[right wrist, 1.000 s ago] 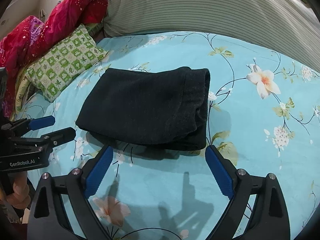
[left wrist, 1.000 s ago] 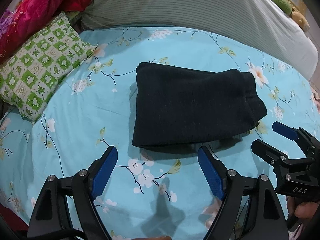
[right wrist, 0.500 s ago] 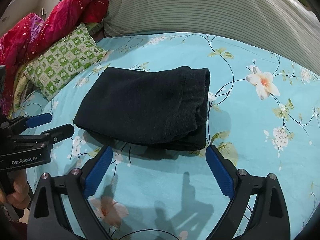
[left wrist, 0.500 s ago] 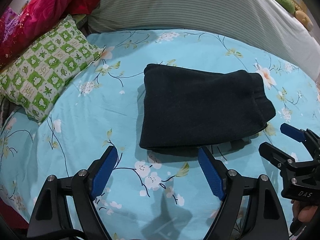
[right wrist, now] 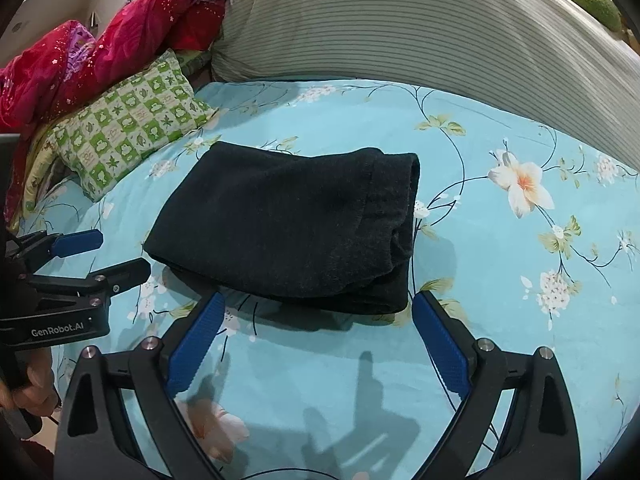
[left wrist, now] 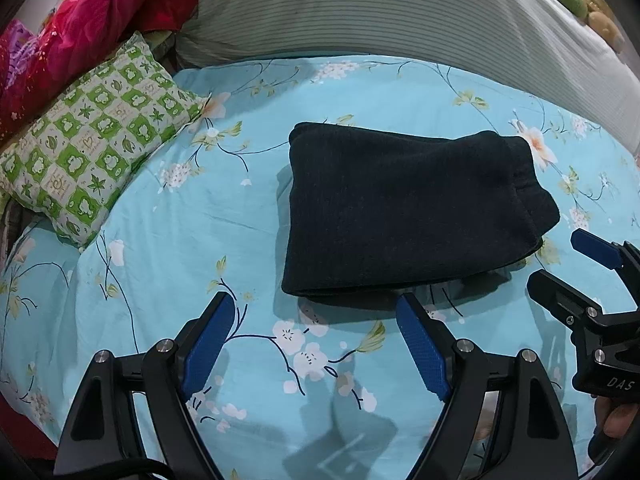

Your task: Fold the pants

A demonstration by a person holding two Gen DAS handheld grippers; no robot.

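Lettering: "GenRobot.AI" on the left gripper [right wrist: 100, 252] body at the left edge of the right wrist view; "DAS" on the right gripper [left wrist: 560, 264] body at the right edge of the left wrist view. Both grippers hover low over the floral bedsheet [left wrist: 200, 220], fingers spread wide, gripping nothing. The folded black pants [left wrist: 404, 212] lie centre frame, just beyond both sets of fingertips. A green checked pillow [left wrist: 92, 140] sits upper left.

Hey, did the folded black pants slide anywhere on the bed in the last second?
No. The pants lie where they did on the sheet: their right edge still meets the same small white blossom in the print.
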